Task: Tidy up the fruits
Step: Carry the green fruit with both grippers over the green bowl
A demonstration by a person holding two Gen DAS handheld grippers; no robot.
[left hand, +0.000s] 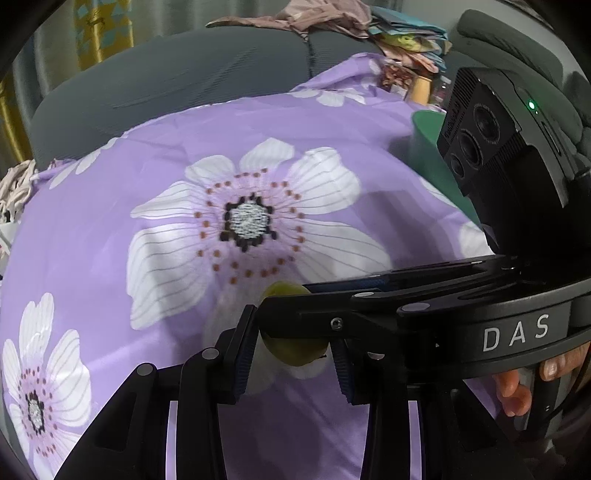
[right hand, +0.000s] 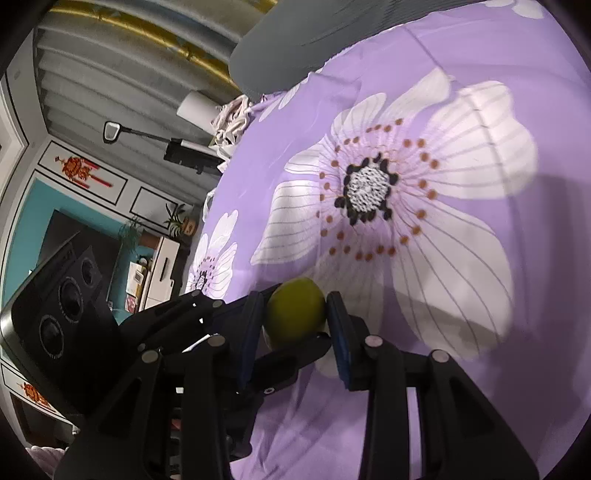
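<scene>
A small yellow-green fruit (right hand: 295, 314) sits between the fingers of both grippers above the purple flowered cloth (right hand: 461, 332). In the right wrist view my right gripper (right hand: 293, 325) has its pads against both sides of the fruit. In the left wrist view the fruit (left hand: 295, 350) lies between my left gripper's (left hand: 291, 354) fingers, with a gap on the right side. The right gripper's finger (left hand: 314, 317) crosses in front of the fruit and hides part of it.
A green bowl (left hand: 428, 129) stands at the right on the cloth, partly behind the right gripper's camera body (left hand: 491, 140). A grey sofa (left hand: 166, 81) with piled clothes (left hand: 332, 18) lies beyond the cloth. A hand (left hand: 517, 387) holds the right gripper.
</scene>
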